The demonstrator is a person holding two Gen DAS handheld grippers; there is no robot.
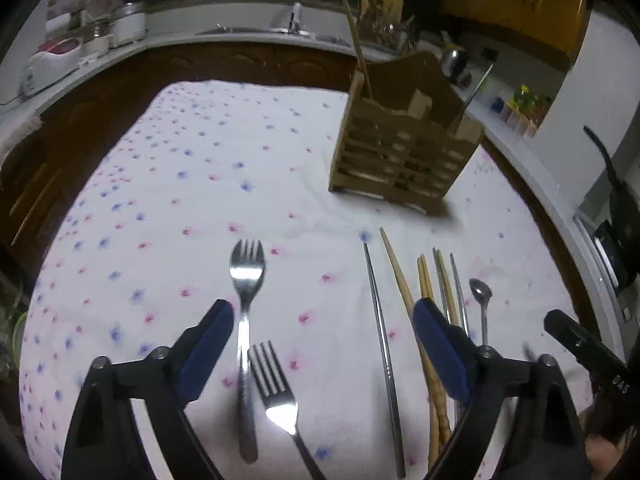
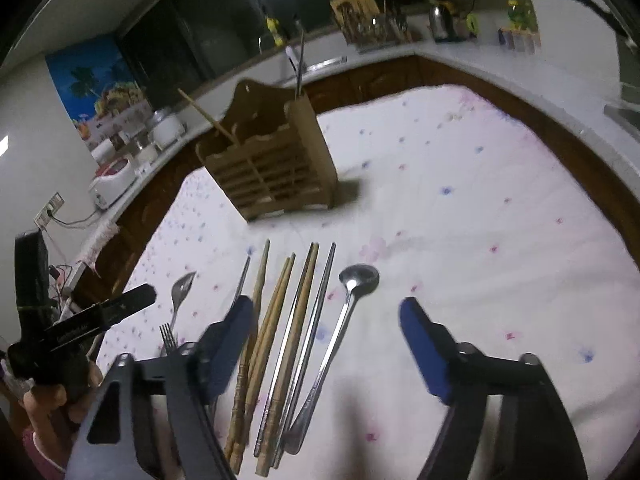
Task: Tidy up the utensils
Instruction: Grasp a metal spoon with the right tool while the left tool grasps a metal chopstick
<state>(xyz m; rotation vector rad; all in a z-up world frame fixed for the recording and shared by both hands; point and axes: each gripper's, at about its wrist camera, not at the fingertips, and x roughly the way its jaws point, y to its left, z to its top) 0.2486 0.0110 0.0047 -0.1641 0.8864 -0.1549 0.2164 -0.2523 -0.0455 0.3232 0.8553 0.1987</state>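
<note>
A wooden slatted utensil holder (image 1: 400,152) stands on the flowered tablecloth and holds a wooden chopstick and a metal one; it also shows in the right wrist view (image 2: 272,168). My left gripper (image 1: 324,312) is open above two forks (image 1: 246,280), a metal chopstick (image 1: 380,328) and wooden chopsticks (image 1: 404,292). A small spoon (image 1: 481,294) lies to the right. My right gripper (image 2: 326,312) is open and empty over a row of wooden chopsticks (image 2: 280,312), metal chopsticks (image 2: 320,304) and a spoon (image 2: 358,278).
The tablecloth (image 1: 192,184) covers a table ringed by a white kitchen counter (image 1: 240,36) with jars, a kettle (image 2: 440,20) and a rice cooker (image 2: 114,178). The other gripper's black body (image 2: 80,328) shows at the left of the right wrist view.
</note>
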